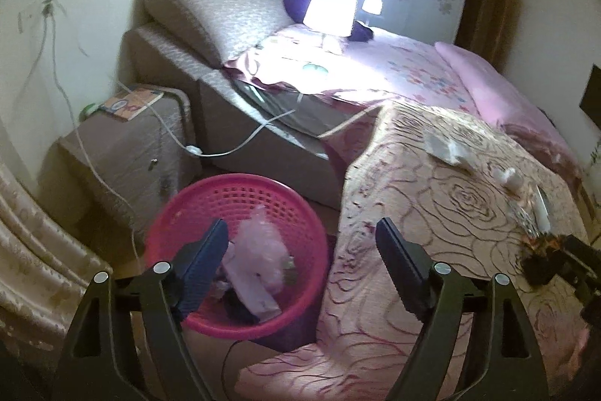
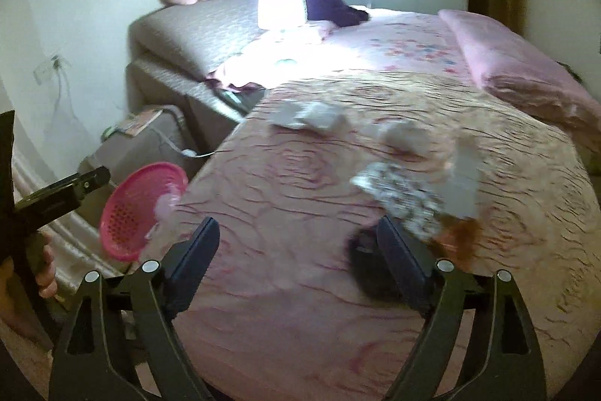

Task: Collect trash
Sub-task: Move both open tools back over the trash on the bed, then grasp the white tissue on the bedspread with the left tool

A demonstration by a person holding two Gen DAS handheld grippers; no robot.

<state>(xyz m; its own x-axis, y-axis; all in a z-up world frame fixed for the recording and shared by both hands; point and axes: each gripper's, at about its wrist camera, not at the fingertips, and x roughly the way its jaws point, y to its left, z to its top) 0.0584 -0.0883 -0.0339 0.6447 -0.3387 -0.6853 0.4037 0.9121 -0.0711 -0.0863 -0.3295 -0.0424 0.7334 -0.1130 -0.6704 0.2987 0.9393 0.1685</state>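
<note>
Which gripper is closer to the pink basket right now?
Left. The left gripper hangs open directly over the pink basket. The right gripper is open above the bedspread, with the basket off to its left beside the bed.

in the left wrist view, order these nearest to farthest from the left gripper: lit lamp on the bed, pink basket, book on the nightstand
1. pink basket: on the floor right under the left gripper, its left finger over the rim, beside the bed.
2. book: farther back on the left, lying on the nightstand.
3. lit lamp: farthest, standing on the bed near its head.
</note>
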